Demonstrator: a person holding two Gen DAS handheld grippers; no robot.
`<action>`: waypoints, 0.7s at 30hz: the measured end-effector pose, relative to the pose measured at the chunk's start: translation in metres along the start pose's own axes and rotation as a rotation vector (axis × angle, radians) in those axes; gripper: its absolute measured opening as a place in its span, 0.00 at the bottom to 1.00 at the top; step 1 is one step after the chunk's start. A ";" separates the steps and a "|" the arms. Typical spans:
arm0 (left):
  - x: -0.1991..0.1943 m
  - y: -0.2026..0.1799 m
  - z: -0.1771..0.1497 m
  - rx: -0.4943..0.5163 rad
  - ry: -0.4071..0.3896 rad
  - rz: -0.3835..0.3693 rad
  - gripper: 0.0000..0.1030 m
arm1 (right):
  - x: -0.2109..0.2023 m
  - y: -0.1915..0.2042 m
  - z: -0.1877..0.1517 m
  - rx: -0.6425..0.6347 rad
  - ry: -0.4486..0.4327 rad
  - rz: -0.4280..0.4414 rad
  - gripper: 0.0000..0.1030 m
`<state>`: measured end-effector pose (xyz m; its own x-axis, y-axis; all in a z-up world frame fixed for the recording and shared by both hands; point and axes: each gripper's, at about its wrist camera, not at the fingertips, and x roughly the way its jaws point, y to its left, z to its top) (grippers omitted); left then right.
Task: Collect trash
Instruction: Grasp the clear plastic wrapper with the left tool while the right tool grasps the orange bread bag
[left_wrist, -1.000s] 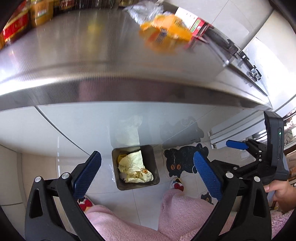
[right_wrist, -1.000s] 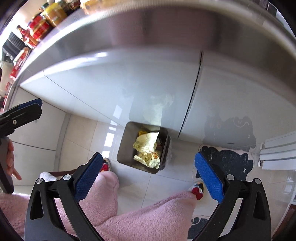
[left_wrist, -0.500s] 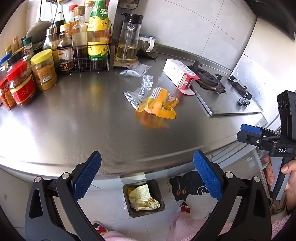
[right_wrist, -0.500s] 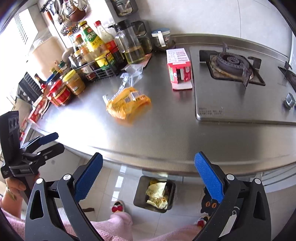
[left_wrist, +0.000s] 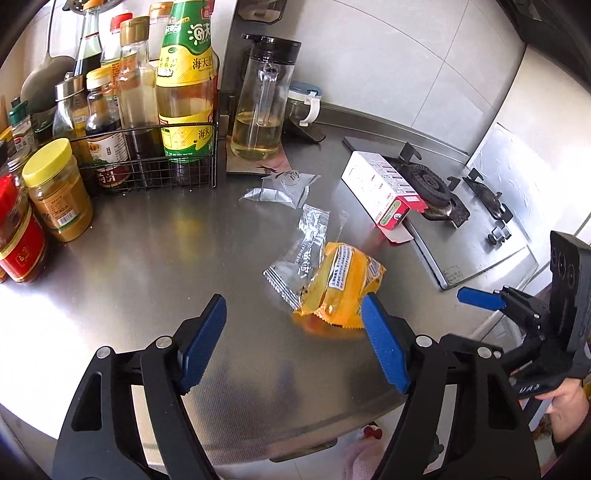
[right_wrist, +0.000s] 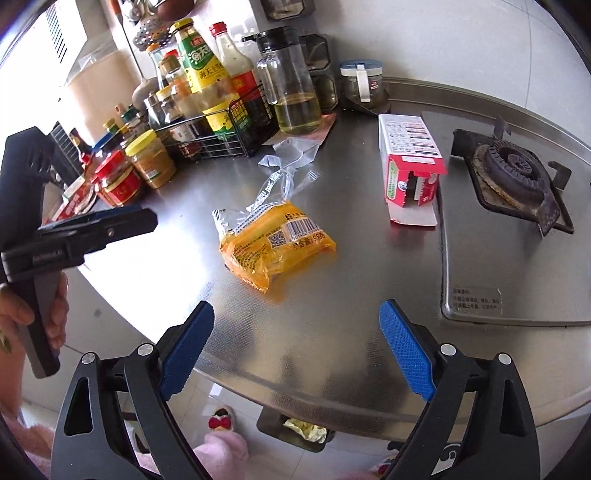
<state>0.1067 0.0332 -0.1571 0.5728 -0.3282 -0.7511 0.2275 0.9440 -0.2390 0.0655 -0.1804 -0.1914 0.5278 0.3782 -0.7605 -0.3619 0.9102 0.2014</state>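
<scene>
An orange snack wrapper (left_wrist: 341, 282) lies on the steel counter, also in the right wrist view (right_wrist: 277, 242). A clear wrapper (left_wrist: 303, 254) lies partly under it, and another clear wrapper (left_wrist: 282, 188) lies farther back. An open red and white carton (left_wrist: 384, 194) lies on its side by the stove, also seen from the right wrist (right_wrist: 410, 166). My left gripper (left_wrist: 295, 343) is open and empty, just short of the orange wrapper. My right gripper (right_wrist: 297, 350) is open and empty over the counter's front edge. The dark bin (right_wrist: 299, 430) with yellow paper stands on the floor below.
A wire rack of sauce bottles (left_wrist: 147, 122) and jars (left_wrist: 55, 192) fill the counter's back left. A glass oil pitcher (left_wrist: 262, 107) stands behind the wrappers. The gas stove (right_wrist: 517, 177) is on the right. The counter edge (right_wrist: 332, 406) runs along the front.
Both grippers have risen from pointing at the floor bin below the counter to looking over the countertop. They moved closer to the wrappers. Both stayed open and empty.
</scene>
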 end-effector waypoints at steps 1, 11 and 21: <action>0.006 0.001 0.004 -0.002 0.007 -0.009 0.63 | 0.004 0.002 0.001 -0.007 0.005 0.006 0.82; 0.057 0.009 0.022 0.001 0.069 -0.026 0.51 | 0.043 0.025 0.007 -0.073 0.041 0.049 0.55; 0.085 0.025 0.026 -0.039 0.116 -0.033 0.51 | 0.059 0.031 0.012 -0.097 0.036 0.036 0.42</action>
<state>0.1812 0.0281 -0.2109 0.4696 -0.3551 -0.8083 0.2123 0.9341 -0.2870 0.0949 -0.1276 -0.2222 0.4859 0.4020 -0.7761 -0.4539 0.8749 0.1691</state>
